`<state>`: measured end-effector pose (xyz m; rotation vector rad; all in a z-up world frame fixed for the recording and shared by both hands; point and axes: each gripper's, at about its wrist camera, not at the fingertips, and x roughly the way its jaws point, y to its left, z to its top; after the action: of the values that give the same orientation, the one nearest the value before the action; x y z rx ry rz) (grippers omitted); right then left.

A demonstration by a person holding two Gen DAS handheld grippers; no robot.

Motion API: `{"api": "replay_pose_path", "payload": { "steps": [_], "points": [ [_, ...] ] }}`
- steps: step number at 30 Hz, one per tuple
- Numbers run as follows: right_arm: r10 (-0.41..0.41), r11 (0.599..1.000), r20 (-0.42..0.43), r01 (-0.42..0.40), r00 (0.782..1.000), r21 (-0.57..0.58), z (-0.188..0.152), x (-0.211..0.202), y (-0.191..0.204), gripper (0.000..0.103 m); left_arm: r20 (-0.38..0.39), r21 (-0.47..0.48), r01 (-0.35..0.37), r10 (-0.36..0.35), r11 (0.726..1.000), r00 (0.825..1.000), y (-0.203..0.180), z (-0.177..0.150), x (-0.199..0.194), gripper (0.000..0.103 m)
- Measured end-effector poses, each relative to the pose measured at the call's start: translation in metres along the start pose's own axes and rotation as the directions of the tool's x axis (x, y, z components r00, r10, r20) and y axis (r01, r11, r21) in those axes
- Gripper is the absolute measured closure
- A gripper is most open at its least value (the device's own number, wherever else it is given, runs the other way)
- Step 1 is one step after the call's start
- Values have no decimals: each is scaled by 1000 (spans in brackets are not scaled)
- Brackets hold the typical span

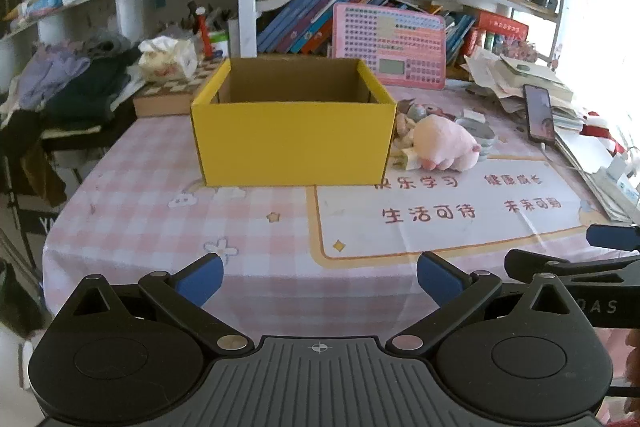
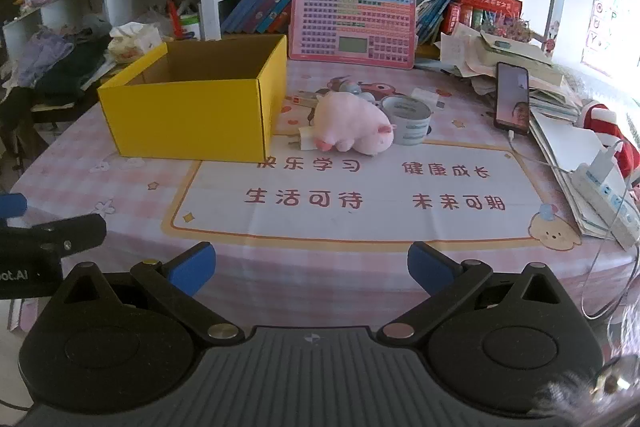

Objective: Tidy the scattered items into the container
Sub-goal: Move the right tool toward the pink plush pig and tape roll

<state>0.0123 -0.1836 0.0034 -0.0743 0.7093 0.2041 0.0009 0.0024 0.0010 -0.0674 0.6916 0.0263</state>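
Observation:
An open yellow cardboard box (image 1: 294, 143) (image 2: 188, 119) stands on the pink checked tablecloth, and what shows of its inside holds nothing. Right of it lies a pink plush pig (image 1: 444, 143) (image 2: 352, 127) on its side. A white charger plug (image 2: 304, 139) lies against the pig, a roll of tape (image 2: 408, 119) (image 1: 478, 135) sits just behind it, and small toys (image 2: 352, 87) lie further back. My left gripper (image 1: 320, 279) hangs open near the table's front edge, nothing between its blue pads. My right gripper (image 2: 312, 265) is open too, beside it.
A phone (image 2: 512, 99) leans on a pile of books and papers (image 2: 520, 67) at the right. A power strip (image 2: 604, 203) with cables lies at the right edge. A pink learning board (image 2: 352, 23) stands against the bookshelf. Clothes (image 1: 72, 83) are heaped at the left.

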Motion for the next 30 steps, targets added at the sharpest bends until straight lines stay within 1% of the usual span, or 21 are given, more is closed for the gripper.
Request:
{"api": "replay_pose_path", "payload": {
  "steps": [3, 6, 16, 24, 30],
  "points": [
    [38, 999, -3, -38, 999, 6, 1, -1, -1, 0, -1, -12, -1, 1, 1000, 1000, 2, 0, 0, 0],
    [19, 1000, 3, -19, 1000, -5, 3, -2, 0, 0, 0, -12, -8, 8, 1000, 1000, 2, -1, 0, 0],
    [-2, 1000, 11, 3, 1000, -12, 4, -5, 1, 0, -13, -12, -4, 4, 1000, 1000, 5, 1, 3, 0],
    [-17, 1000, -13, 17, 1000, 8, 2, 0, -2, 0, -19, 3, 0, 0, 1000, 1000, 5, 0, 4, 0],
    [-22, 1000, -32, 22, 999, 12, 2, 4, -1, 0, -31, -5, -14, 14, 1000, 999, 9, -1, 6, 0]
  ]
}}
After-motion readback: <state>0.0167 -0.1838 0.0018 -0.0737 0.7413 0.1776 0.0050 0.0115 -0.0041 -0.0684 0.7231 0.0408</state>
